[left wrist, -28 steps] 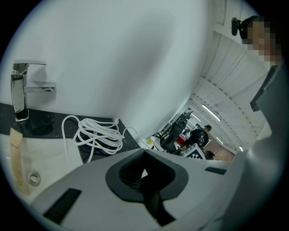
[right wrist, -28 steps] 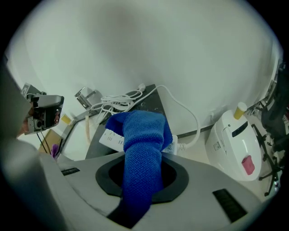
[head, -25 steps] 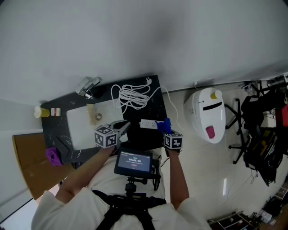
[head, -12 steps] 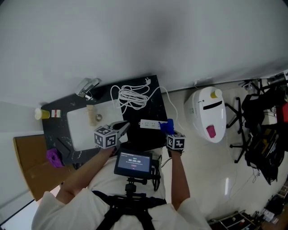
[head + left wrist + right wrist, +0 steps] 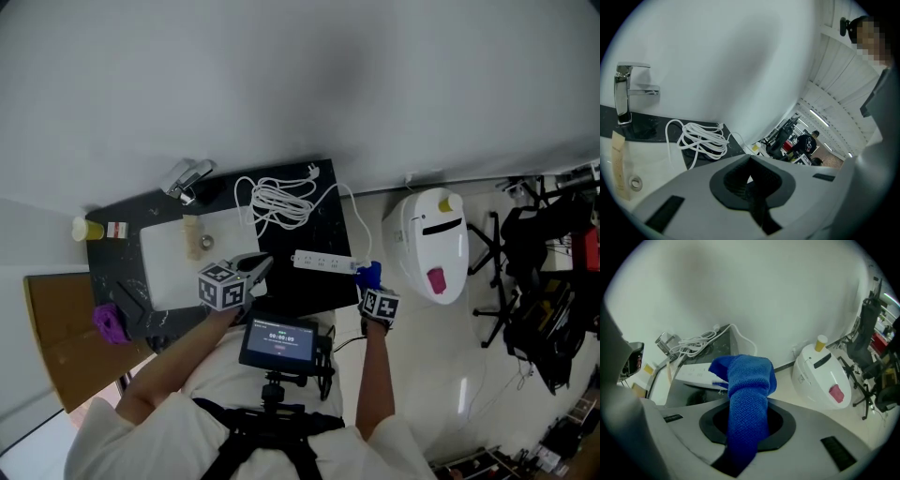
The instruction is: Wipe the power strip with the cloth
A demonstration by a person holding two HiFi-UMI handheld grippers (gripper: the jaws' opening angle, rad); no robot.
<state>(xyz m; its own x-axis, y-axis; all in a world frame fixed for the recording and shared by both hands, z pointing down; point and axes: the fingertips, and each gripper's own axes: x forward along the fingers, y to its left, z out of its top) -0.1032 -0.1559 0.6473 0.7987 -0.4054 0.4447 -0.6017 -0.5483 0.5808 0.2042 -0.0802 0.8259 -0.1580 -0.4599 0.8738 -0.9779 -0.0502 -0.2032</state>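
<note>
The white power strip lies on the black counter, also seen in the right gripper view as the power strip. Its coiled white cable lies behind it. My right gripper is shut on a blue cloth, which hangs at the strip's right end by the counter's right edge; whether they touch is unclear. My left gripper hovers shut with nothing in it, left of the strip over the sink's front edge. In the left gripper view the cable shows past the left gripper.
A white sink with a chrome faucet fills the counter's left half. A yellow cup and a purple object sit at the far left. A white domed appliance stands on the floor to the right. A screen is below.
My right gripper has slid the blue cloth rightward along the power strip to its right end, uncovering more of the strip. The left gripper has stayed put.
</note>
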